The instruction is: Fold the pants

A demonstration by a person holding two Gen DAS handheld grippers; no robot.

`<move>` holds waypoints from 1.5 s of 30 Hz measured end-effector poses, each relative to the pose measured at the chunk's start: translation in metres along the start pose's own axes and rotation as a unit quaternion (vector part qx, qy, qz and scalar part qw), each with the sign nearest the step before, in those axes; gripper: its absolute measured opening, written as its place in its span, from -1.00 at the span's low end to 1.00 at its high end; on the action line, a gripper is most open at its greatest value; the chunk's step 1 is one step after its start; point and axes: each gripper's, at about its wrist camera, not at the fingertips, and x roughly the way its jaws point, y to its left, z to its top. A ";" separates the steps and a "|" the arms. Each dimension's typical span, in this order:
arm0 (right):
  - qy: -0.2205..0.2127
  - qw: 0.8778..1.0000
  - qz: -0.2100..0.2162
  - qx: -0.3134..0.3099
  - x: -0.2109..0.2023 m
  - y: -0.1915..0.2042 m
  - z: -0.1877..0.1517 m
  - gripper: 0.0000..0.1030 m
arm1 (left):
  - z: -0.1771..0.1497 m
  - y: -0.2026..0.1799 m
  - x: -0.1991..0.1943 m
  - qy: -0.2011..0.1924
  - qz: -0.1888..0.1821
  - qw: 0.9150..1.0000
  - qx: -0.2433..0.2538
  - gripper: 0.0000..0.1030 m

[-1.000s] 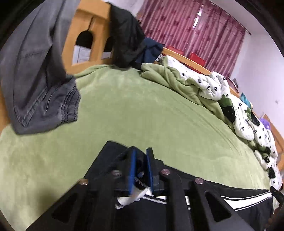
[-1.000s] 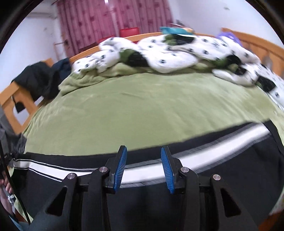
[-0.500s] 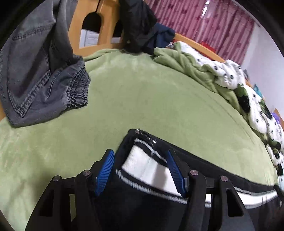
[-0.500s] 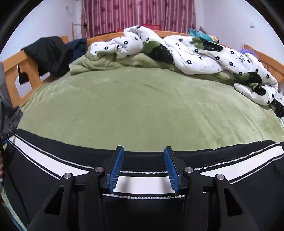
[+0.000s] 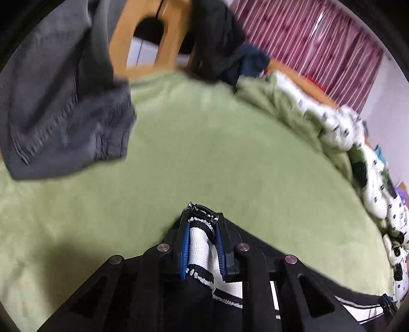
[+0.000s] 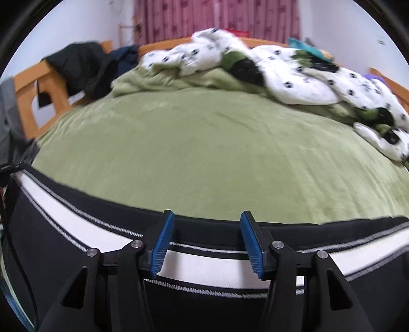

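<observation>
Black pants (image 6: 64,255) with a white side stripe (image 6: 204,265) lie along the near edge of a green bed (image 6: 217,158). My left gripper (image 5: 202,229) is shut on the pants' end (image 5: 198,245), pinching the white stripe and a metal zipper pull between its blue pads. My right gripper (image 6: 207,229) is open, its jaws wide apart, straddling the stripe at the pants' far edge. The pants also run to the lower right in the left wrist view (image 5: 319,288).
Grey jeans (image 5: 58,107) hang over the wooden bed frame (image 5: 153,33) at the left. Dark jackets (image 6: 84,66) drape the frame. A white spotted duvet (image 6: 306,76) and green blanket are piled along the far side. Red curtains (image 6: 212,18) hang behind.
My left gripper was shut, opened over the pants' end half a second ago, and has now shut on it. My right gripper stayed open and shifted along the stripe.
</observation>
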 end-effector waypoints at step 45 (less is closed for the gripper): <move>0.031 0.990 -0.125 0.049 0.009 -0.121 -0.040 -0.18 | -0.116 -0.195 -0.010 0.039 0.014 0.949 0.313 0.26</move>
